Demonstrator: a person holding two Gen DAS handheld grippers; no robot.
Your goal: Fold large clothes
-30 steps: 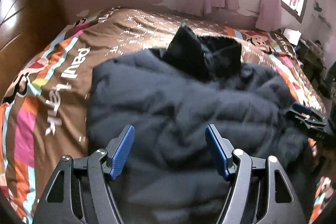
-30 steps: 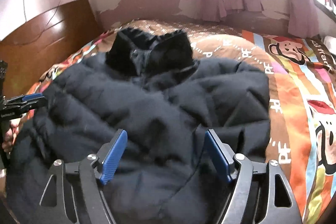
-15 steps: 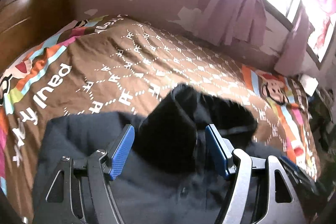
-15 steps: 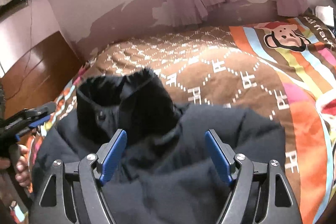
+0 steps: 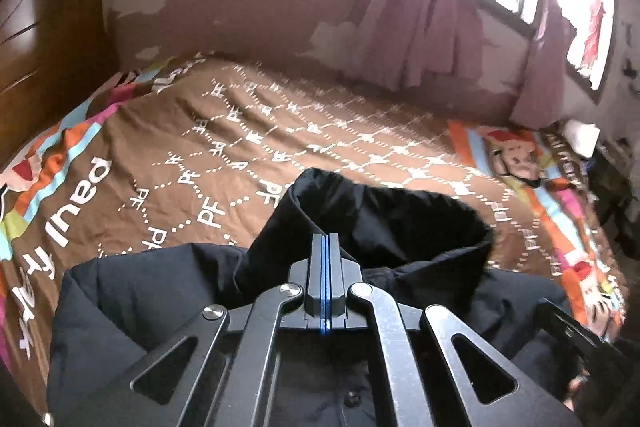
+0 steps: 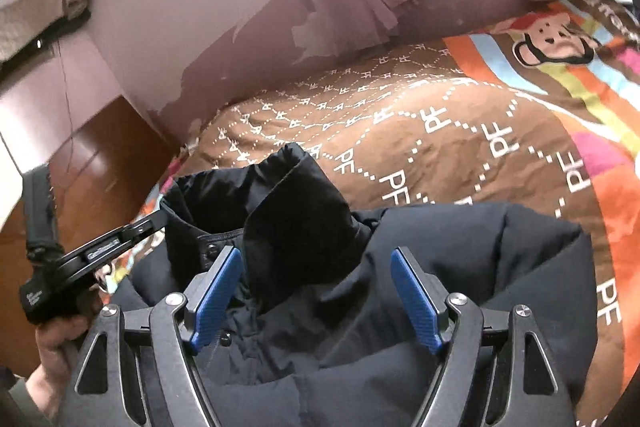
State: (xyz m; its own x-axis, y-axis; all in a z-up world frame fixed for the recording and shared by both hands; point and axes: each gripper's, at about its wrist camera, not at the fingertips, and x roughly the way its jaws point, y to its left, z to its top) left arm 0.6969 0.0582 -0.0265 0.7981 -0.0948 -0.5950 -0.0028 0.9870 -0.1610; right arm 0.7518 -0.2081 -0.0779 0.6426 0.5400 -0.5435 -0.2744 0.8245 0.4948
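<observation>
In the left wrist view, the left gripper [image 5: 325, 239] has just snapped closed, its two blue pads pressed flat together with no gap showing; whether a thin bit of cloth is pinched at the tips cannot be told, since the pads end right at the edge of the collar [image 5: 384, 223]. The dark padded jacket [image 5: 132, 307] lies on the near part of the bed, its stand-up collar raised just beyond the closed tips. Behind it the brown bedspread [image 5: 280, 131] with white dotted lettering stretches toward the peeling wall [image 5: 224, 11], with pink curtains [image 5: 424, 27] hanging at the bright window and a wooden headboard [image 5: 44, 39] at the left edge. In the right wrist view, the right gripper [image 6: 316, 291] stands wide open, its blue pads [image 6: 216, 287] spread to either side of the jacket's collar [image 6: 296, 219] and above the dark fabric, pressing on nothing. The jacket [image 6: 480, 267] fills the lower half of this view, lying on the bedspread [image 6: 460, 131], whose striped border carries a cartoon monkey [image 6: 552, 43]. At the left, a person's hand [image 6: 60, 343] holds the left gripper [image 6: 160, 221], which reaches toward the jacket's collar.
</observation>
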